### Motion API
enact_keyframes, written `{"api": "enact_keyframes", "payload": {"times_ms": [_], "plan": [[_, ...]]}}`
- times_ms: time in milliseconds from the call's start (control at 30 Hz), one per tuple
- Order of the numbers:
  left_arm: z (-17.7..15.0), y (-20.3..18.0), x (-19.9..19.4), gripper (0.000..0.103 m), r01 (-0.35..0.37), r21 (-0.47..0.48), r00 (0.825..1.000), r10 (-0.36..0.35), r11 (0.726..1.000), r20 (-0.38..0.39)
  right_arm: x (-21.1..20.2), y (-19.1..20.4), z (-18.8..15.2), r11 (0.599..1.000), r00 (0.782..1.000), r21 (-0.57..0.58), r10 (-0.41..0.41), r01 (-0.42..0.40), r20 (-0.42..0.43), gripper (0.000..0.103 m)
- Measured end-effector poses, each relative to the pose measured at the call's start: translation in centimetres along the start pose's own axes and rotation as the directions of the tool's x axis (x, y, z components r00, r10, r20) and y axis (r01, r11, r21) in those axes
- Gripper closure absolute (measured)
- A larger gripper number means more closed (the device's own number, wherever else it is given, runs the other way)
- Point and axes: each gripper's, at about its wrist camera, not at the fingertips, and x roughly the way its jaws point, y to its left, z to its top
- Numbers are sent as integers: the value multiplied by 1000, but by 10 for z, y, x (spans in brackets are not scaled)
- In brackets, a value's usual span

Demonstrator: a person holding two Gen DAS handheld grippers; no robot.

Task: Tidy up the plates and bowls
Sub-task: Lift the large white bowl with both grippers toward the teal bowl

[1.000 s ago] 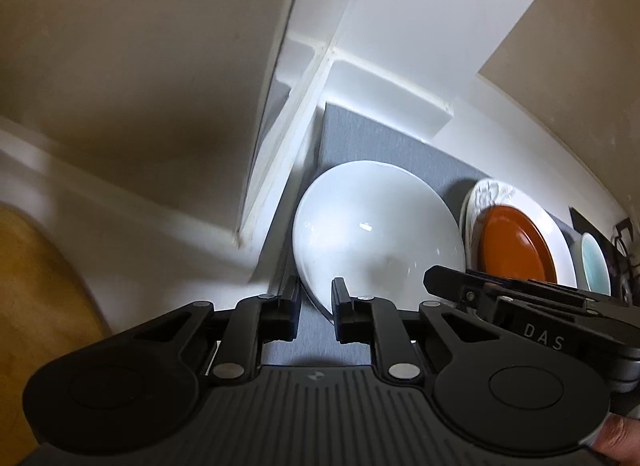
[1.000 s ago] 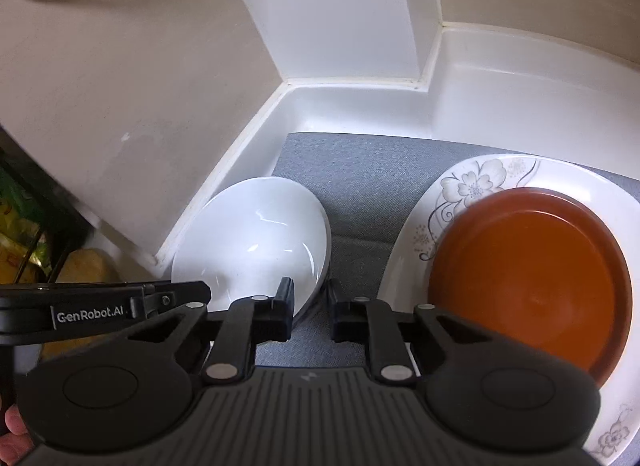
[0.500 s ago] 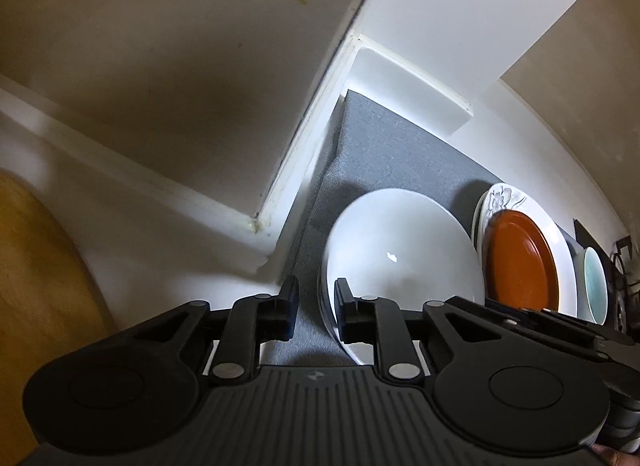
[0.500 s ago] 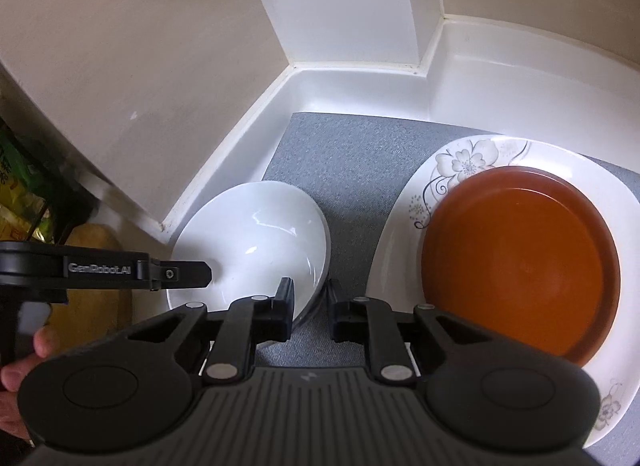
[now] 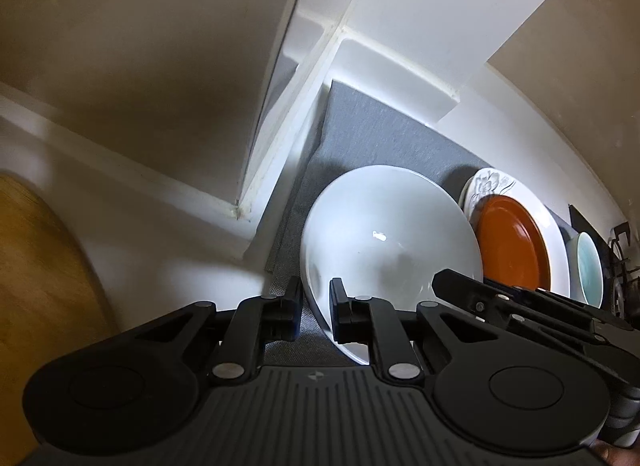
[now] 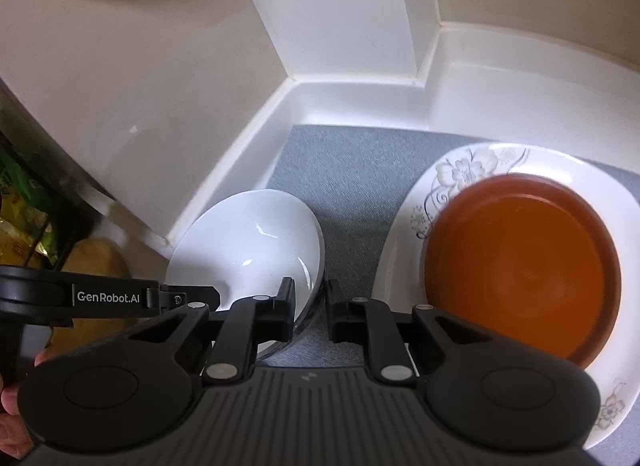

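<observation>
**Gripping the white bowl by both sides of its rim**

Straddling the near-left rim of the white bowl, the left gripper has one finger outside the wall and one inside, the jaws narrowed to about the thickness of the rim. The right gripper does the same on the bowl's right edge, its jaws equally close together with the rim between them. Contact looks firm on both sides, though the pictures cannot show how hard either one presses.

A two-sided hold makes sense for this piece: the bowl is wide, glossy and thin-walled, so a single pinch at one edge would likely let it swing or slip. Opposed grips keep it level.

The bowl sits at the left end of a grey mat inside a white-walled shelf, close to the left wall. Whether it rests on the mat or hangs just above it cannot be told. To its right lies a flowered white plate carrying an orange plate, and farther right in the left wrist view stands a pale teal dish. Flat pieces are stacked together, so the bowl probably gets its own spot in the left corner, just beside the flowered plate.
</observation>
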Motion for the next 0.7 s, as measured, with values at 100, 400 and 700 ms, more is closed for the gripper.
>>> {"api": "enact_keyframes", "payload": {"times_ms": [100,400,700], "plan": [[0,-7,-14,88,0,9,1000,0,1000,13,-13,1,0,1000,1000,0,9,-9,11,86],[-2,-59,-51,88,6,106,999,-10,994,45,-67,-18,-5,998,998,67,14,-18,55,86],[-7,-148,-49,88,99,240,995,-95,966,-27,-147,-70,-24,988,986,147,-71,49,148,85]]}}
